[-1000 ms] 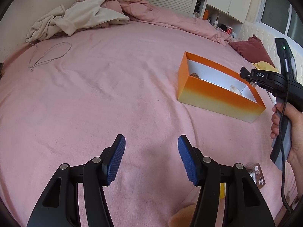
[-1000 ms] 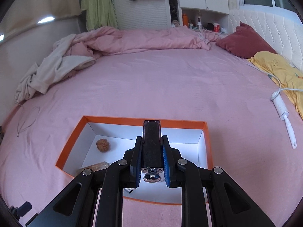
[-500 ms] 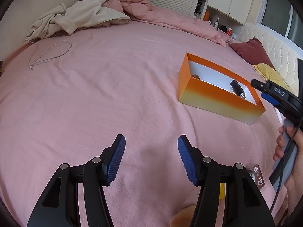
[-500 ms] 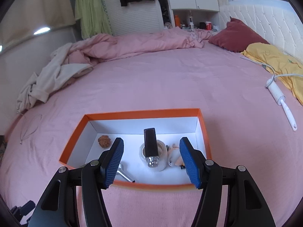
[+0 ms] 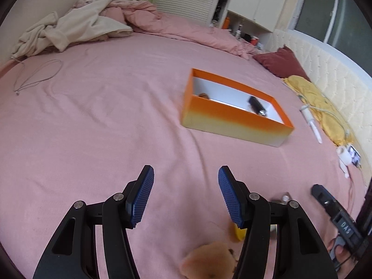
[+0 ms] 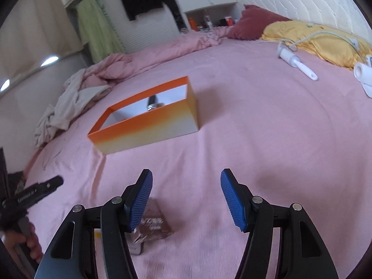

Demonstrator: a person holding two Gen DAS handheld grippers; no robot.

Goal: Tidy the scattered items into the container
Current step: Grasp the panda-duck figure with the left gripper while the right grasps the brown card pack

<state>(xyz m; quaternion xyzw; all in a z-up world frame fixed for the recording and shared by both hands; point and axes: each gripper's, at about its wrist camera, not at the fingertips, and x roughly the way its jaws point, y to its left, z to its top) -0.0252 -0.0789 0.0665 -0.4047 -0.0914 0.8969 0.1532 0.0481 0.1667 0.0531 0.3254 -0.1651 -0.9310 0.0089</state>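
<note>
1. The right gripper (image 6: 186, 200) stands open and holds nothing. A brown packet (image 6: 152, 226) lies on the pink bedspread (image 6: 255, 139) just beside its left finger, partly under it.
2. The left gripper (image 5: 184, 197) stands open and empty above bare bedspread.
3. The orange box (image 5: 232, 118) sits far ahead, well apart from both grippers; a black cylinder (image 5: 255, 104) lies inside.
4. Risk: the packet is thin and flat, so the pads may pinch the soft bedspread together with it or slide over it.
5. Risk: both grippers work near the same loose items and may collide.
6. Hidden: the packet's near end sits behind the finger; its print is blurred.
7. A tan fuzzy item (image 5: 209, 260) and a yellow piece (image 5: 239, 233) are cut off behind the left gripper's right finger; neither can be identified.
</note>
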